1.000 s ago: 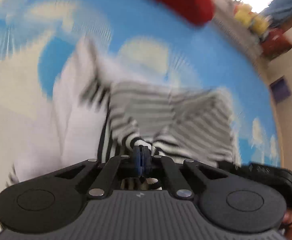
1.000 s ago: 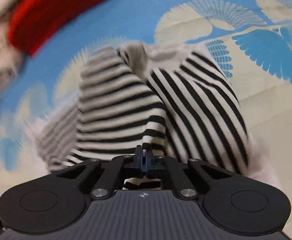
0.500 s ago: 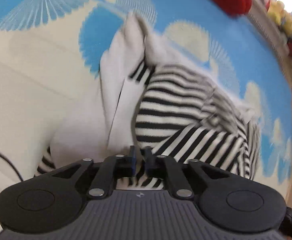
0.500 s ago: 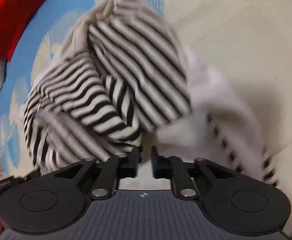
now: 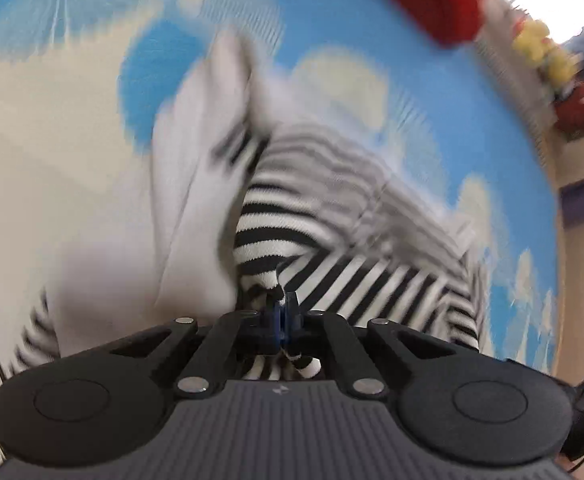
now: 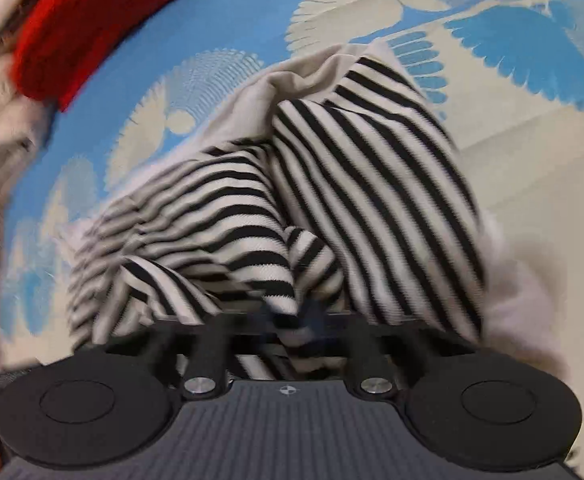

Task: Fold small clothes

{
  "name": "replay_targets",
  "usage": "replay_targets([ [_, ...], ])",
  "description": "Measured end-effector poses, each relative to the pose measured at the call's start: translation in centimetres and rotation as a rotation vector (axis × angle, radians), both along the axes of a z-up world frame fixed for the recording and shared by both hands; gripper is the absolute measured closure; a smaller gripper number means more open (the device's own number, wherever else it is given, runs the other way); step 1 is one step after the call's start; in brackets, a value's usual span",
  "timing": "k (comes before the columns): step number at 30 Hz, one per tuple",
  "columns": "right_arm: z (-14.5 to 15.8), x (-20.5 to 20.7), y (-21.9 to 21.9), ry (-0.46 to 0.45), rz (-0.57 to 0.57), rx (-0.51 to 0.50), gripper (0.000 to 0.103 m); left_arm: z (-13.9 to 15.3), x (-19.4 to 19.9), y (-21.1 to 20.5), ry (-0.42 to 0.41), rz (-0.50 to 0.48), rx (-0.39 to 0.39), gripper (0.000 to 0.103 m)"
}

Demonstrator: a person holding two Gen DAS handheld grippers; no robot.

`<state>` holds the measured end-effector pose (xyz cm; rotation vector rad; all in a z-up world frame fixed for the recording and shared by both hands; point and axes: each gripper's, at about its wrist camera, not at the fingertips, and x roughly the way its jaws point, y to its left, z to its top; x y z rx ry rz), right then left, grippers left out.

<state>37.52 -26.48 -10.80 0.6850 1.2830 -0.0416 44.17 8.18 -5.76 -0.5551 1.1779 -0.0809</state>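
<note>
My left gripper [image 5: 280,317] is clenched on a fold of the black-and-white striped garment [image 6: 372,184], which lies bunched mid-bedspread [image 6: 532,128]. My right gripper [image 6: 292,322] is blurred under cloth; I cannot tell its fingers' state.

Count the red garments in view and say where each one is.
1. A red knit garment lies at the far left of the patterned bedspread, beyond the striped garment. More may be hidden out of frame.
</note>
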Motion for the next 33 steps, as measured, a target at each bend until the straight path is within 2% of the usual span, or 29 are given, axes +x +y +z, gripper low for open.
replay_targets([
  [2, 1.4, -0.6, -1.8, -0.128, -0.166, 0.126, 0.099, 3.4, -0.4, 0.3, -0.191, -0.022, -0.002, 0.102],
  [4, 3.8, -1.3, -3.8, -0.294, -0.290, 0.163, 0.099, 5.1, -0.9, 0.9, -0.290, -0.045, -0.021, 0.102],
  [5, 4.7, -1.5, -4.4, -0.338, -0.320, 0.146, 0.099, 4.9, -0.9, 1.3, -0.272, -0.058, -0.021, 0.102],
  [6, 5.0, -1.7, -5.1, -0.351, -0.347, 0.132, 0.099, 4.0, -0.7, 1.4, -0.212, -0.077, 0.009, 0.102],
  [7, 4.8, -1.8, -5.7, -0.325, -0.374, 0.116, 0.099, 2.4, -0.4, 1.3, -0.116, -0.105, 0.052, 0.102],
  [8, 3.9, -1.7, -6.1, -0.251, -0.386, 0.089, 0.099, 0.1, -0.3, 1.2, 0.011, -0.130, 0.086, 0.102],
  [9, 2.8, -1.6, -6.1, -0.159, -0.373, 0.058, 0.099, -1.3, -0.5, 1.3, 0.082, -0.135, 0.104, 0.102],
  [11, -0.4, -1.6, -5.6, 0.052, -0.346, 0.026, 0.099, -2.7, -0.9, 0.3, 0.130, -0.173, 0.170, 0.101],
  [12, -1.5, -1.9, -5.2, 0.119, -0.345, 0.016, 0.099, -2.7, -0.9, -0.2, 0.126, -0.197, 0.193, 0.100],
  [13, -2.2, -2.1, -4.7, 0.147, -0.334, 0.005, 0.098, -2.6, -0.9, -0.6, 0.125, -0.211, 0.199, 0.098],
  [14, -2.1, -1.9, -4.1, 0.147, -0.311, -0.018, 0.097, -2.4, -0.9, -0.8, 0.127, -0.221, 0.197, 0.093],
  [16, -0.8, -1.3, -3.4, 0.113, -0.266, -0.071, 0.088, -1.6, -0.8, -0.9, 0.095, -0.222, 0.205, 0.069],
  [17, 0.2, -1.0, -3.2, 0.079, -0.253, -0.101, 0.082, -0.7, -0.7, -0.8, 0.046, -0.197, 0.214, 0.066],
  [18, 1.3, -0.8, -3.0, 0.045, -0.245, -0.138, 0.062, 0.1, -0.9, -0.2, 0.007, -0.177, 0.215, 0.066],
  [19, 2.3, -0.7, -2.6, 0.006, -0.234, -0.187, 0.049, 0.9, -0.9, 0.0, -0.046, -0.157, 0.208, 0.066],
  [21, 4.3, -0.8, -2.4, -0.094, -0.194, -0.262, 0.050, 2.4, -1.0, 0.0, -0.152, -0.140, 0.173, 0.066],
  [23, 5.3, -1.2, -2.3, -0.176, -0.164, -0.256, 0.050, 2.8, -1.0, -0.3, -0.205, -0.161, 0.145, 0.066],
  [24, 5.4, -1.2, -2.3, -0.201, -0.159, -0.219, 0.050, 2.5, -0.9, -0.6, -0.198, -0.179, 0.155, 0.071],
  [27, 4.3, -0.6, -2.3, -0.171, -0.125, -0.092, 0.050, -0.3, -0.3, -1.1, -0.080, -0.197, 0.275, 0.101],
  [29, 3.4, -0.4, -1.9, -0.120, -0.106, -0.054, 0.050, -1.7, -0.2, 0.0, -0.040, -0.130, 0.318, 0.101],
  [31, 2.9, -0.1, -1.5, -0.095, -0.090, -0.049, 0.050, -2.2, -0.1, 0.7, 0.001, -0.111, 0.349, 0.101],
  [33, 2.4, 0.2, -1.2, -0.064, -0.055, -0.061, 0.049, -2.8, -0.1, 1.5, 0.055, -0.082, 0.306, 0.101],
])
